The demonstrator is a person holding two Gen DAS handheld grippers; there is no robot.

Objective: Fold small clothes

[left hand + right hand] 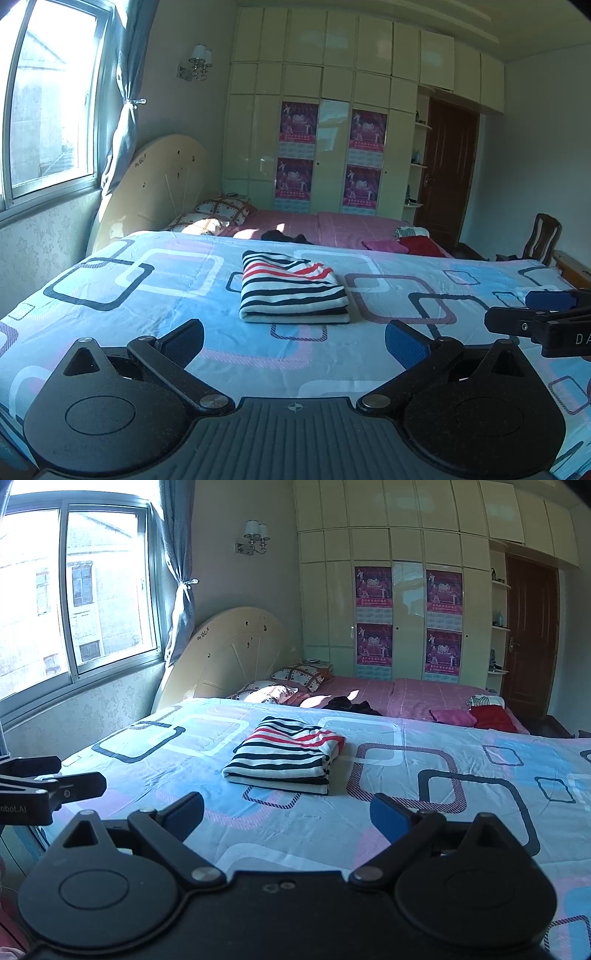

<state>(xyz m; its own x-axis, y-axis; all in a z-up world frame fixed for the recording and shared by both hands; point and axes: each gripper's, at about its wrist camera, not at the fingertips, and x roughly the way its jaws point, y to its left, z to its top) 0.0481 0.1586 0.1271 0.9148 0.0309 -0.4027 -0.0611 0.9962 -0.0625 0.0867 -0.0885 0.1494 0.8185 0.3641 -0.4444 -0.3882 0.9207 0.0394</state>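
A striped garment (291,288), white with dark and red stripes, lies folded into a neat rectangle on the blue patterned bedsheet (147,295). The same striped garment (286,758) shows in the right wrist view, ahead and slightly left of centre. My left gripper (293,341) hovers open just in front of the garment, nothing between its blue pads. My right gripper (286,816) is open too, empty, a short way back from the garment. The right gripper (546,314) enters the left wrist view at the right edge; the left gripper (55,786) shows at the left edge of the right wrist view.
More clothes lie on the pink bed behind: a dark heap (284,236), a pink piece (384,245), a red piece (421,245). Pillows (218,214) rest by the headboard. A window (48,103) is left, a wardrobe (332,147) at the back, a chair (543,236) right.
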